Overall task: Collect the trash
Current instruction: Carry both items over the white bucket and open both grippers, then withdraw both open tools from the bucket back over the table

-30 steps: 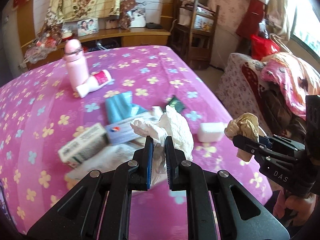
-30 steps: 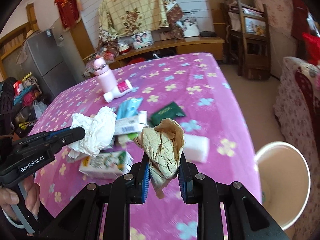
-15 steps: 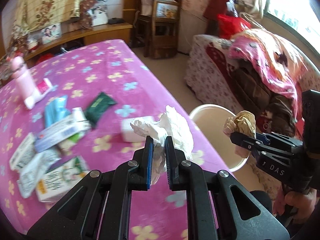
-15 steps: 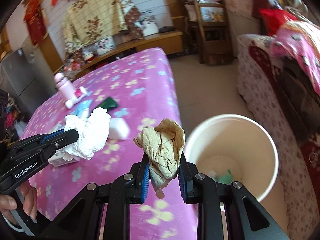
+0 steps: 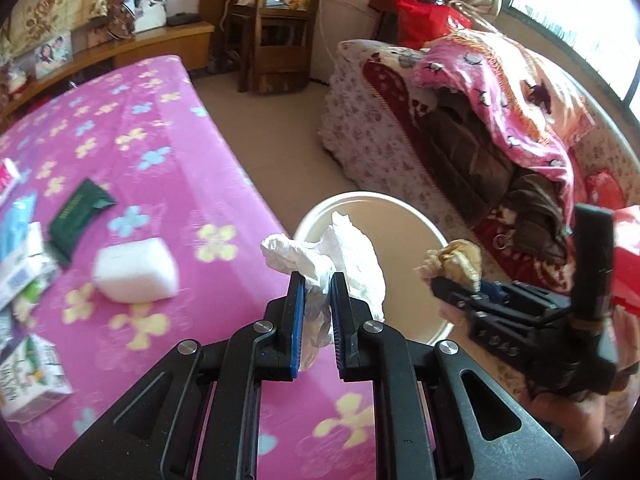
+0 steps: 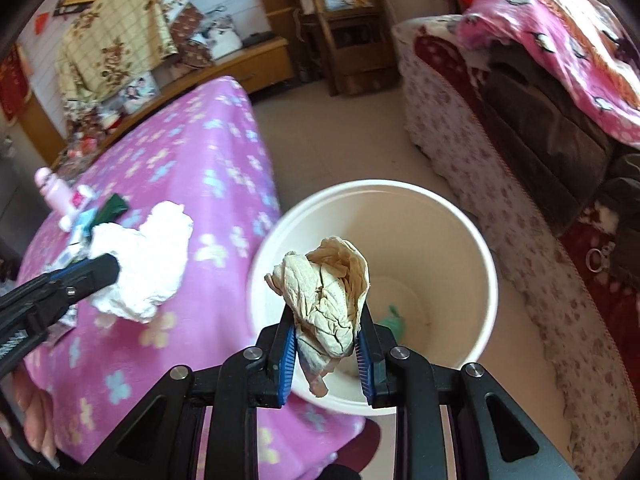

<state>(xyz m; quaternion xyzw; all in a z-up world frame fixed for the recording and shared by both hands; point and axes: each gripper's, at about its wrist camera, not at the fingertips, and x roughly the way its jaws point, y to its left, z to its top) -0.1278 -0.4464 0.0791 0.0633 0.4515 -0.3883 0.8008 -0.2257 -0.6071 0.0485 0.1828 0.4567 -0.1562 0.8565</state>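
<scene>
My left gripper (image 5: 314,280) holds a crumpled white tissue (image 5: 352,252) at the near rim of a white bin (image 5: 408,240). Its jaws are opening slightly, and the tissue is still pinched between the blue pads. My right gripper (image 6: 326,312) hangs over the open bin (image 6: 460,240) with a crumpled brown paper (image 6: 328,280) between its pads. Those jaws are opening too, and the paper still touches both pads. A green scrap (image 6: 394,322) lies at the bin's bottom. In the right wrist view, the left gripper (image 6: 112,268) and its tissue (image 6: 148,260) sit over the pink cloth.
The bin stands on the floor against the corner of a table under a pink flowered cloth (image 5: 168,160). On the cloth lie a white block (image 5: 136,270), a dark green packet (image 5: 78,210) and cartons (image 5: 32,376). A sofa with a pink blanket (image 5: 500,92) lies to the right.
Both grippers have swung right from over the table to the bin, carrying tissue and brown paper. The bin now fills the right wrist view. Both pairs of jaws stand slightly wider.
</scene>
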